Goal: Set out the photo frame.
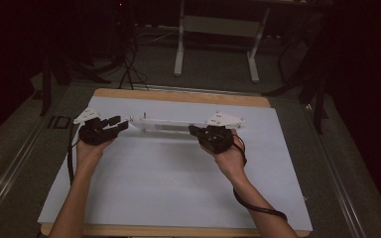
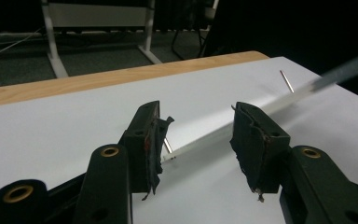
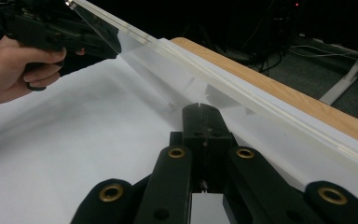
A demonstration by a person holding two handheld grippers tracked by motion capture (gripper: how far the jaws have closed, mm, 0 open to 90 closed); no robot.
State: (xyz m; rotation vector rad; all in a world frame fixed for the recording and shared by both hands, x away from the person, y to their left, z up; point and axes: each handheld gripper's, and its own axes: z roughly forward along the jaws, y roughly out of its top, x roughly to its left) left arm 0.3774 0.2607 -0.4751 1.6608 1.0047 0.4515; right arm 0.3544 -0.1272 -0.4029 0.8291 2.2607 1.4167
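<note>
Right now your right gripper (image 1: 204, 133) carries the load: its black jaws are pressed together on the edge of the long, clear, flat plastic strip (image 1: 171, 124), which runs across the far part of the white sheet (image 1: 178, 188) on the wooden table (image 1: 178, 96). Your left gripper (image 1: 121, 122) stands spread at the strip's other end. In the left gripper view the strip (image 2: 223, 133) passes between the torn pads (image 2: 156, 135) with bare gaps on both sides, so nothing is pinched there.

With only one end gripped, you risk the long strip sagging or swinging about the right jaws, and a thin, slick edge can slip out of that hold. If you close the left jaws off-line, the frayed padding may push the strip sideways instead of catching it. The thin metal pin (image 2: 286, 81) standing up near the strip could snag it.

You cannot tell from the right gripper view how deep the strip (image 3: 205, 60) sits in the closed jaws, since their tips cover the contact. Whether its left end rests on the sheet or hangs just above stays unclear. The transparent plastic blurs against the white, and the room beyond is dark.
</note>
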